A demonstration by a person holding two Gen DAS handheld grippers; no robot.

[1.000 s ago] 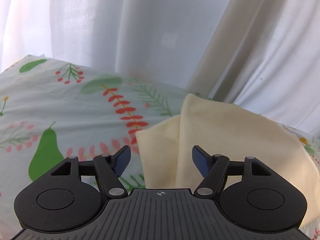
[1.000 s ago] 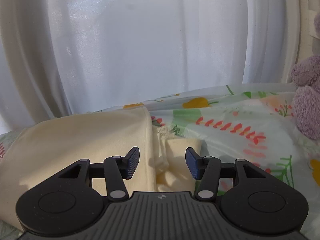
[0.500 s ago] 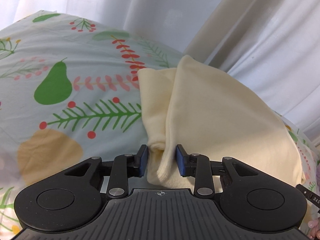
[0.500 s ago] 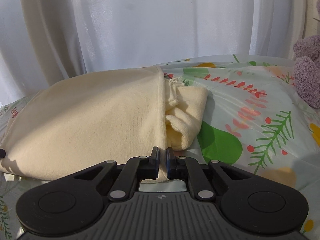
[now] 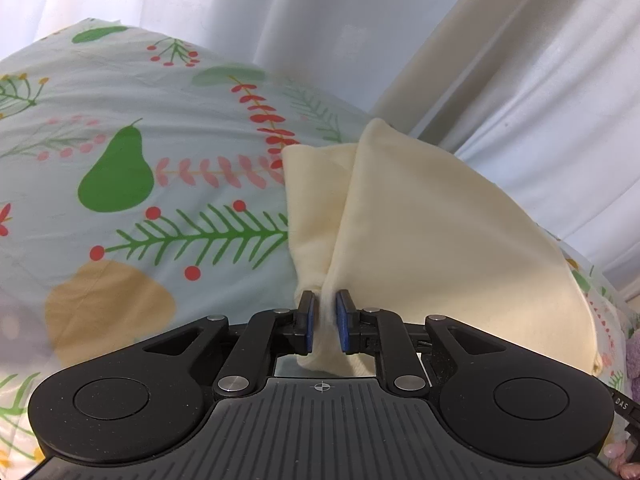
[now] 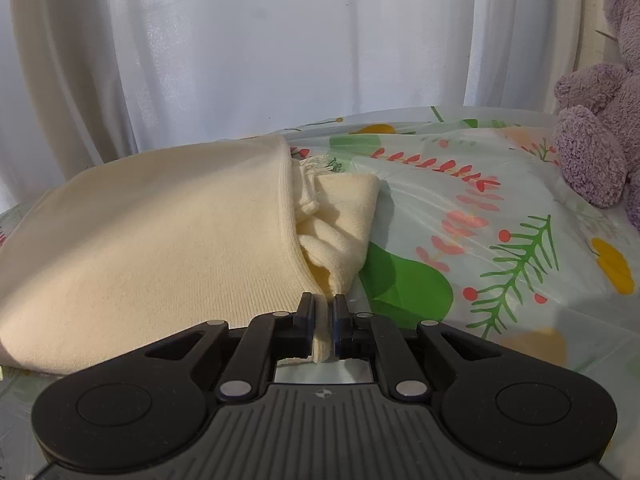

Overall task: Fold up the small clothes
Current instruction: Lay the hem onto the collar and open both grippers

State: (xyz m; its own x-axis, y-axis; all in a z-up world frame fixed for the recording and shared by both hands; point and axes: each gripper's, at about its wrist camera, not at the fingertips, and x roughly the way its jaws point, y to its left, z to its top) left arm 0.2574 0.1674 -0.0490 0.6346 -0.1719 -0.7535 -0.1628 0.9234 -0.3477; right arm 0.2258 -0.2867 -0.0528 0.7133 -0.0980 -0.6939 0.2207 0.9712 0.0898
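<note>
A cream knitted garment [image 5: 440, 248] lies folded on the floral sheet [image 5: 140, 120]. My left gripper [image 5: 323, 308] is closing on its near corner, and a bunched fold of the cloth is pinched between the blue pads. In the right wrist view the same garment [image 6: 160, 240] spreads to the left, with a tucked-in sleeve [image 6: 344, 216] showing at its right edge. My right gripper [image 6: 323, 308] is shut on the ribbed hem corner, which sticks out between the pads.
White curtains [image 6: 280, 60] hang close behind the bed. A purple plush toy [image 6: 596, 136] sits at the far right on the sheet [image 6: 480, 220]. A person's fingertip [image 5: 624, 464] shows at the bottom right of the left wrist view.
Both grippers came down toward the garment's near edge and went from wide open to pinching the cloth, the right one first. The left pads have drawn tighter since half a second ago.
</note>
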